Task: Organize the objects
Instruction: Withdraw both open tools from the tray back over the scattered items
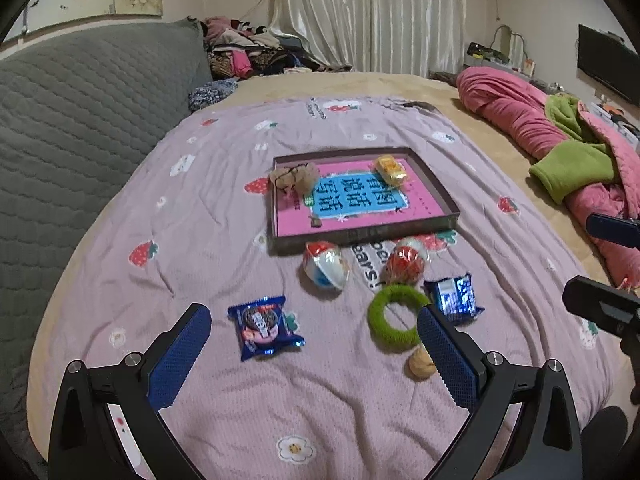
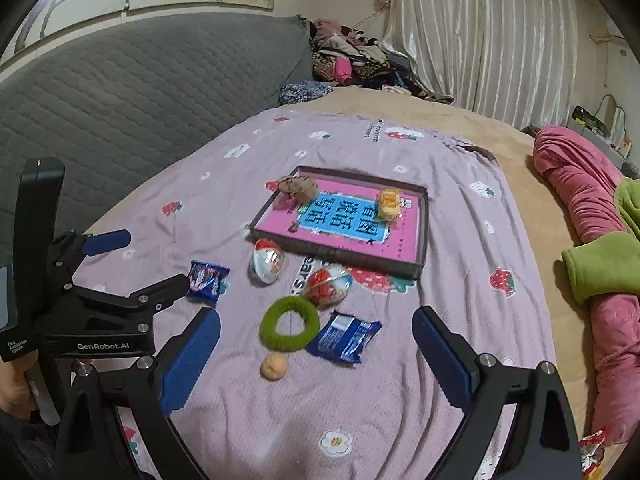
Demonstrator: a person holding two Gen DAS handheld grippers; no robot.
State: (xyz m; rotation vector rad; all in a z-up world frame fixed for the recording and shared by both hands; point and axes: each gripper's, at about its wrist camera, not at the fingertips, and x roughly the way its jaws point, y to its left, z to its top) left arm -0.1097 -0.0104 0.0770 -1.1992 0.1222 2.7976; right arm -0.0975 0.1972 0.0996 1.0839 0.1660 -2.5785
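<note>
- Left wrist view: your left hand-held gripper (image 1: 314, 354) hovers with jaws spread, empty, over the blue snack packet (image 1: 264, 326) at 11 o'clock; descend squarely, then pinch its flat sides.
- Right hand-held gripper (image 2: 316, 350) also gapes, empty.
- Tray (image 1: 436, 190) on the bed holds a brown bundle (image 1: 294, 178) and a yellow sweet (image 1: 392, 170).

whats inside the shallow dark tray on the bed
A pink-and-blue book lines the shallow dark tray, with a tan fuzzy hair tie and a yellow wrapped snack on it. Beneath the book is hidden.
</note>
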